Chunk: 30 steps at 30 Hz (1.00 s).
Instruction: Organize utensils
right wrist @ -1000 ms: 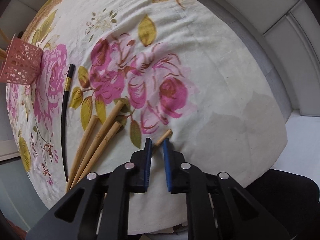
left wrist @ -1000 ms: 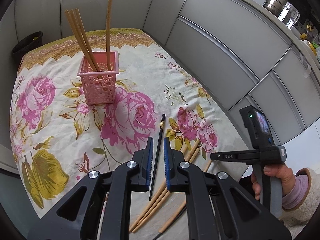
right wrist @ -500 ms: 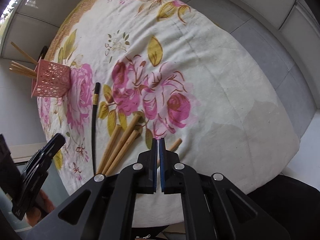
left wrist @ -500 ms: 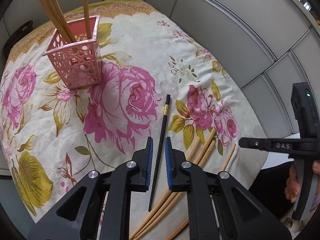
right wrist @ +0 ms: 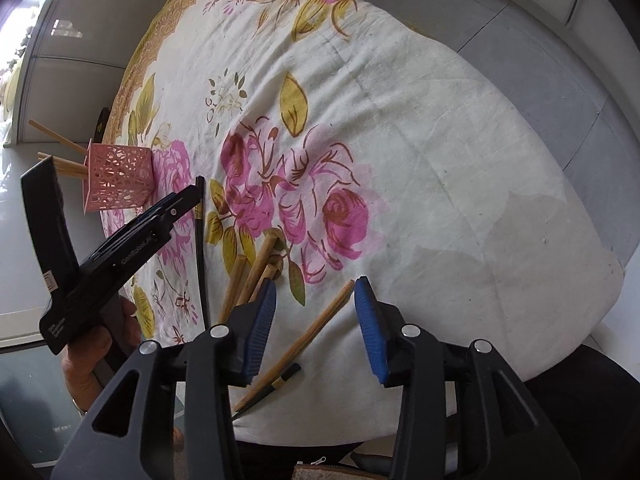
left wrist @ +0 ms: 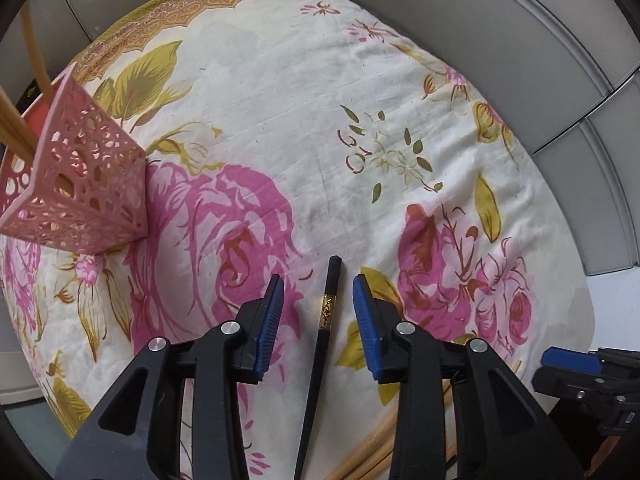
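1. Black lacquer with a gold band marks the chopstick (left wrist: 326,344) that I see in the left wrist view. It lies flat on the floral cloth (left wrist: 320,128), and its blunt end points away from the camera.
2. The left gripper (left wrist: 319,308) points steeply down over this black chopstick. Its jaws have just been opening. The chopstick runs up the gap between the blue pads (left wrist: 272,320), and neither pad touches it. I hold nothing with this claw.
3. The pink lattice holder (left wrist: 80,184) stands at the left edge of the view, well apart from the gripper. Wooden chopsticks (left wrist: 34,52) stand in it.
4. More wooden chopsticks (left wrist: 368,456) lie on the cloth at the lower edge, partly hidden behind the right finger. The tip of the right gripper (left wrist: 560,360) shows at the lower right.
5. In the right wrist view, the right gripper (right wrist: 316,308) has its jaws partly apart; they have just been opening. A single wooden chopstick (right wrist: 316,332) lies on the cloth between the pads, and neither pad presses on it. I hold nothing here.
6. Three wooden chopsticks (right wrist: 256,268) lie bundled just left of the left pad. A dark chopstick tip (right wrist: 276,386) lies near the cloth's near edge.
7. The left gripper (right wrist: 188,196) enters from the left, held in a hand (right wrist: 96,344), with its tip over the black chopstick (right wrist: 201,248). The pink lattice holder (right wrist: 120,178) stands beyond it.
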### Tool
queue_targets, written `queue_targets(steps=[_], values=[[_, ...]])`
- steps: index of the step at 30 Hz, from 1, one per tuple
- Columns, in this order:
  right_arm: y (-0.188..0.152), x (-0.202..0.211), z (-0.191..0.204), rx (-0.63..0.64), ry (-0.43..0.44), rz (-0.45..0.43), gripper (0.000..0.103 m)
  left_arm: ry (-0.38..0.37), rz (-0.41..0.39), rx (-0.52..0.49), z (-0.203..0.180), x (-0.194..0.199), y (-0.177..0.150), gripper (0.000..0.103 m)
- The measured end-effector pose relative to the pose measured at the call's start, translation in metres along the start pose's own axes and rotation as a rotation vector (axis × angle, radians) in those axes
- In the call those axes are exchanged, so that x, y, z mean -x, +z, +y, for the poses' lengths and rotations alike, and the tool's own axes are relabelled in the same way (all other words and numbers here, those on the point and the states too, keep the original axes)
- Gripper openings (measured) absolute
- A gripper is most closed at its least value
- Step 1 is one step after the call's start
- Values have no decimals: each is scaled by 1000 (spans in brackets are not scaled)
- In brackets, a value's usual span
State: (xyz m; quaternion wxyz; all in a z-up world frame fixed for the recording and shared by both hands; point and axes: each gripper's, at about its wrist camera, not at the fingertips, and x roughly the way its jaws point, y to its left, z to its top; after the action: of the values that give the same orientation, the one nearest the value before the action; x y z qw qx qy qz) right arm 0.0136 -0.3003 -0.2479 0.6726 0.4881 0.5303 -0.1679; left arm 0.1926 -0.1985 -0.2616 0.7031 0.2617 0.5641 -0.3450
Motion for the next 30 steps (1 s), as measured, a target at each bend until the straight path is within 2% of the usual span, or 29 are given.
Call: queue_targets(steps=[1, 4, 6, 7, 11, 15, 17, 18, 19, 23, 26, 28, 30], values=[[1, 2, 0, -1, 4, -2, 42, 12, 22, -15, -3, -6, 2, 35], [3, 6, 2, -5, 21, 1, 44, 28, 2, -57, -8, -5, 2, 33], [2, 7, 3, -10, 34, 2, 46, 7, -7, -84, -11, -5, -2, 9], [1, 7, 5, -8, 37, 4, 46, 24, -17, -99, -13, -4, -6, 7], [-14, 1, 11, -4, 54, 42, 46, 32, -67, -76, -6, 1, -25, 6], [-45, -18, 10, -62, 89, 129, 46, 13, -131, -34, 13, 29, -43, 6], [-60, -30, 12, -86, 55, 172, 46, -5, -178, -9, 22, 47, -51, 6], [-64, -35, 16, -81, 25, 178, 40, -12, -202, -2, 24, 56, -56, 6], [-67, -38, 20, -71, -9, 173, 31, -17, -225, 4, 23, 63, -59, 6], [-60, -28, 37, -41, -78, 83, 24, -17, -301, 1, 23, 94, -74, 6], [-38, -10, 39, -101, -35, 10, 24, -34, -352, 1, 25, 116, -76, 6], [-28, -10, 41, -142, -7, 27, 24, -41, -371, -4, 26, 124, -79, 6], [-38, -16, 44, -135, -13, 86, 24, -50, -380, -9, 26, 129, -82, 6]])
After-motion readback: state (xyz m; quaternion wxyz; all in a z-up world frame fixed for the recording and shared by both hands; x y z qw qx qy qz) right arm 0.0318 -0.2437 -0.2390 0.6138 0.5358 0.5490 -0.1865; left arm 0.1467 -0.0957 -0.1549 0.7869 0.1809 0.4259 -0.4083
